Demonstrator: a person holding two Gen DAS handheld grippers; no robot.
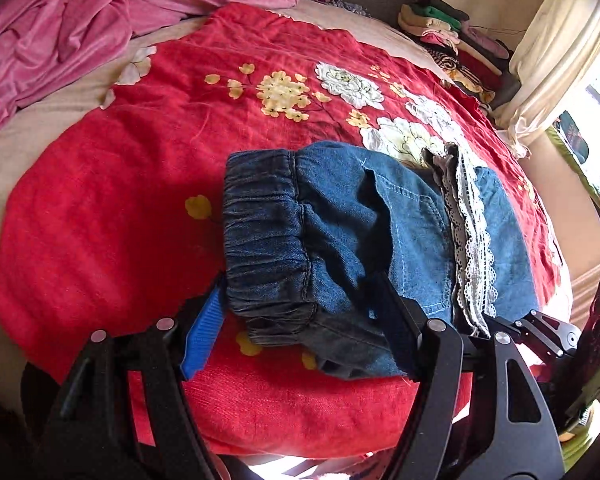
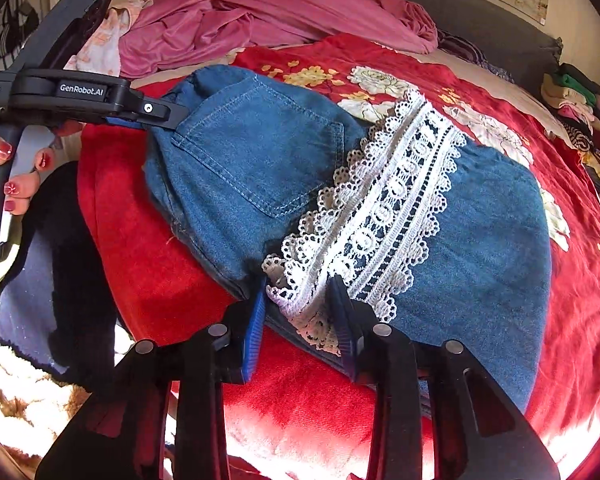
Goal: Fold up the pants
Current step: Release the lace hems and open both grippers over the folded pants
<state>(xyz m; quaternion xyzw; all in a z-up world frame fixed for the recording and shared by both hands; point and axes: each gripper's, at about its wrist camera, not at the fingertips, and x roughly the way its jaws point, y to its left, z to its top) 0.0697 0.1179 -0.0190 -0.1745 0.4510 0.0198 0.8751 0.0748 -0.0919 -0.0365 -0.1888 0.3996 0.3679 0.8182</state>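
Left gripper (image 1: 300, 320) stands wide, jaws straddling the folded pants' (image 1: 340, 232) near waistband, unclamped — right gripper (image 2: 300, 320) pinches the lace (image 2: 380, 208) hem's near edge.

Your open lane is the red bedspread (image 1: 100, 208) left of the folded pants (image 1: 340, 232); a pink blanket (image 1: 80, 32) crowds the bed's far edge, stacked clothes (image 1: 456, 40) the far-right corner.

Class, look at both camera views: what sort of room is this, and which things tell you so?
Most likely a bedroom at home. A red flowered bedspread covers a bed with a grey headboard, a crumpled pink sheet lies near its head, and folded clothes are stacked at the side.
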